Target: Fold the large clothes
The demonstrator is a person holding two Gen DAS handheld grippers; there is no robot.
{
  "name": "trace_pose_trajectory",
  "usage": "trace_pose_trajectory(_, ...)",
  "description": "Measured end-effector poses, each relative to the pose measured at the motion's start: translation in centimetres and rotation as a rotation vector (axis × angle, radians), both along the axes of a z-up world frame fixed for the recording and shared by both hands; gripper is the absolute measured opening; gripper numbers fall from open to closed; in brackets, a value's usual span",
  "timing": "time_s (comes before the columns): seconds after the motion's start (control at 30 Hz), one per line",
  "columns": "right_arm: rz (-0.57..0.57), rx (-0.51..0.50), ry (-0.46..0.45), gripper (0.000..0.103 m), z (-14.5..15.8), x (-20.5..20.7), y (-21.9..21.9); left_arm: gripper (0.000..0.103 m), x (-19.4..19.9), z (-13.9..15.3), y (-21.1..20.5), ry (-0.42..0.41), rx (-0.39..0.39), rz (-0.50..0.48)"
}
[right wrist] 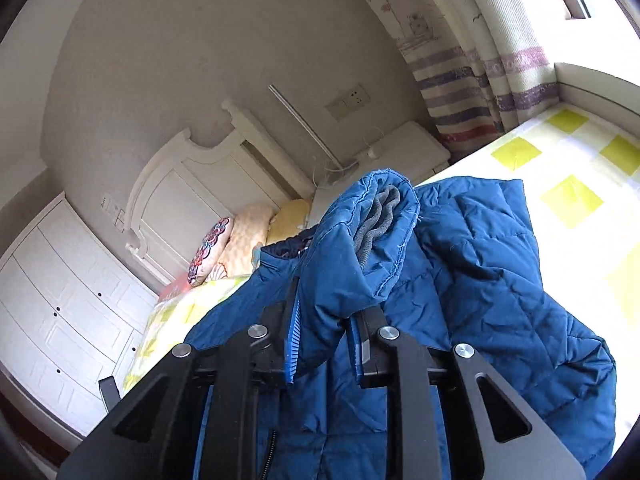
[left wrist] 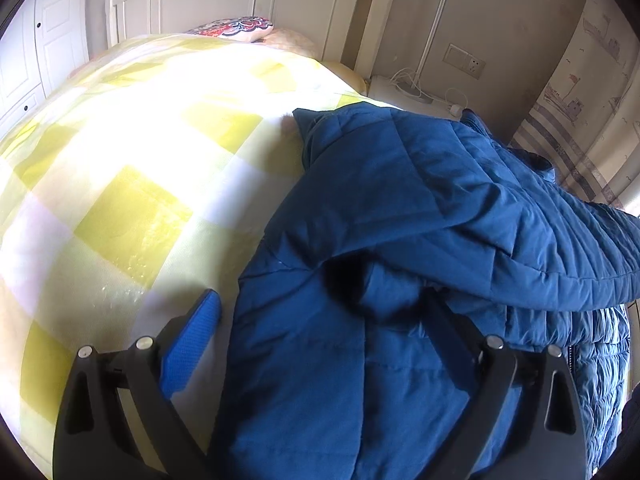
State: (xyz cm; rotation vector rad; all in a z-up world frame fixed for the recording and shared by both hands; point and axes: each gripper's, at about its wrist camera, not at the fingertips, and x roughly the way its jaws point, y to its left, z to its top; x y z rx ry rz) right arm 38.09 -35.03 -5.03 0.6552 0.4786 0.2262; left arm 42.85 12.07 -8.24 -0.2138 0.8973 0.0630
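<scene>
1. Jacket (left wrist: 400, 200): blue quilted, lies rumpled on the bed (left wrist: 132, 140), on its yellow/white check cover, w/ one part folded over the rest.
2. Left tongs (left wrist: 320, 312): jaws wide apart over the jacket's edge; left pad sits on the cover just beside the fabric, right finger on the jacket. Nothing pinched.
3. Right tongs (right wrist: 328, 320): jaws clamped on a sleeve (right wrist: 360, 248), holding it up off the jacket body; its grey knit cuff (right wrist: 376, 220) shows at the sleeve's open end.
4. Bkgd: patterned pillow (left wrist: 236, 28) at the headboard (right wrist: 192, 184), striped curtain (right wrist: 472, 92), white wardrobe (right wrist: 60, 300).
</scene>
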Motion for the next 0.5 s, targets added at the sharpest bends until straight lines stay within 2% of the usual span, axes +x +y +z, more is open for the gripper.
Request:
trace_pose_trajectory(0.07, -0.028, 0.027, 0.021, 0.021, -0.6, -1.1, -0.8, 0.099, 0.0, 0.0, 0.0, 0.0, -0.003, -0.002)
trace_pose_trajectory(0.17, -0.036, -0.008, 0.15, 0.021, -3.6, -0.4, -1.0, 0.099, 0.1, 0.0, 0.1, 0.0, -0.004, -0.001)
trace_pose_trajectory(0.23, -0.037, 0.02, 0.221, 0.021, -6.0, -0.4, -1.2, 0.099, 0.1, 0.0, 0.1, -0.001, -0.004, -0.001)
trace_pose_trajectory(0.3, -0.056, 0.02, 0.242, 0.023, -5.8, -1.0, -1.3, 0.099, 0.1, 0.1, 0.1, -0.002, -0.006, 0.0)
trace_pose_trajectory(0.33, -0.07, 0.011, 0.25, 0.03, -5.3, -1.2, -1.3, 0.099, 0.1, 0.0, 0.2, -0.002, -0.007, 0.0)
trace_pose_trajectory(0.37, -0.099, -0.002, 0.246, 0.038, -4.7, -1.7, -1.3, 0.099, 0.2, 0.0, 0.2, 0.0, -0.006, 0.0)
trace_pose_trajectory(0.4, -0.146, -0.036, 0.225, 0.038, -3.7, -2.4, -1.2, 0.099, 0.2, 0.0, 0.1, 0.0, -0.005, 0.0)
trace_pose_trajectory(0.47, -0.238, -0.166, 0.134, 0.04, -1.3, -3.7, -0.4, 0.099, 0.0, 0.0, 0.1, -0.001, -0.008, 0.002)
trace_pose_trajectory(0.5, -0.242, -0.222, 0.087, 0.041, -0.2, -3.7, 0.3, 0.099, 0.0, 0.0, 0.0, -0.001, -0.007, 0.002)
